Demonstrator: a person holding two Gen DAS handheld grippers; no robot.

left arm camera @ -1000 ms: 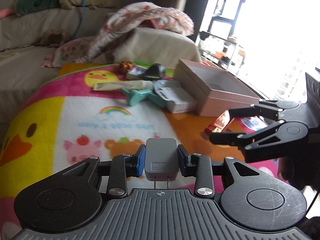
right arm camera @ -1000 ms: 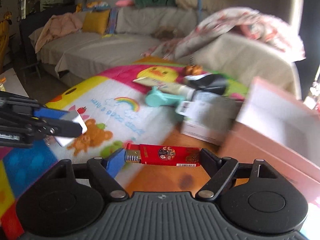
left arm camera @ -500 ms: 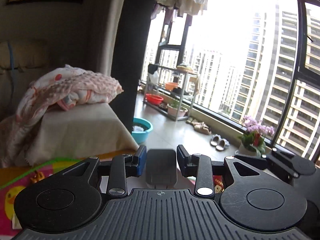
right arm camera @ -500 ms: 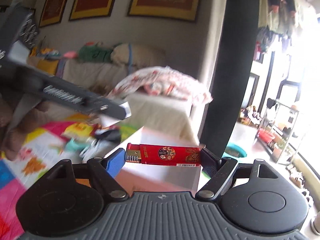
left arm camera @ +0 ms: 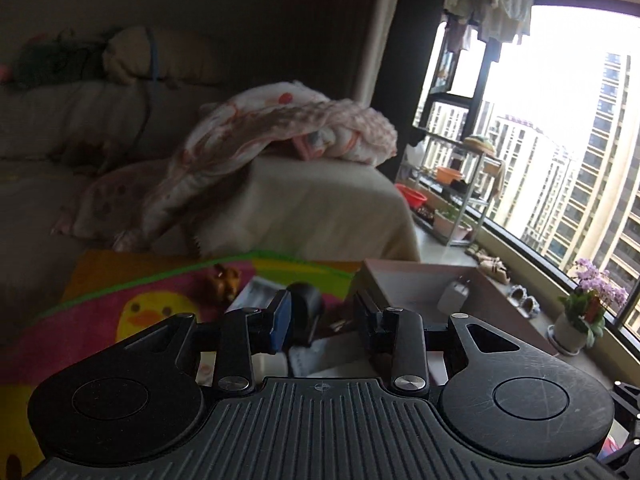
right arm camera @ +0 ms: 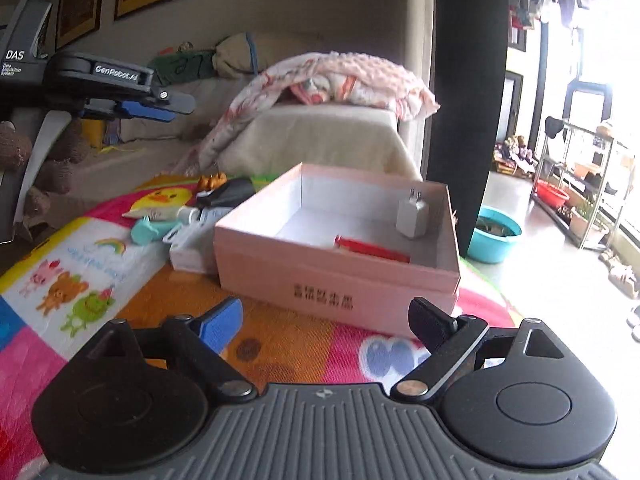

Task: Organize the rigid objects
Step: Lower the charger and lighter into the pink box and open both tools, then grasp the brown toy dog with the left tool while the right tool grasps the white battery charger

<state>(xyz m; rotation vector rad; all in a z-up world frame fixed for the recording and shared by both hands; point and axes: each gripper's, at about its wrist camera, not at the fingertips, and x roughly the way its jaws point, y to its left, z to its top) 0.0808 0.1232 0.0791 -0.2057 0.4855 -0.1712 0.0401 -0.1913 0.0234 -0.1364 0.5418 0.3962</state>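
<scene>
The pink cardboard box stands open on the cartoon play mat. Inside it a white plug charger stands upright by the far right wall, and a red lighter lies flat on the floor. My right gripper hovers in front of the box; its jaws are opening wide with nothing between them. My left gripper is open and holds nothing; it is left of the box, where the charger shows. From the right wrist, the left gripper hangs high at left.
Left of the box lie a white carton, a teal tool, a cream tube, a black object and a small orange figurine. A blanket-draped sofa stands behind. A teal basin and shelves are by the window.
The charger has left my left gripper and the lighter has left my right gripper; both now sit in the pink box. The right jaws have spread wider. Both views have swung down.
</scene>
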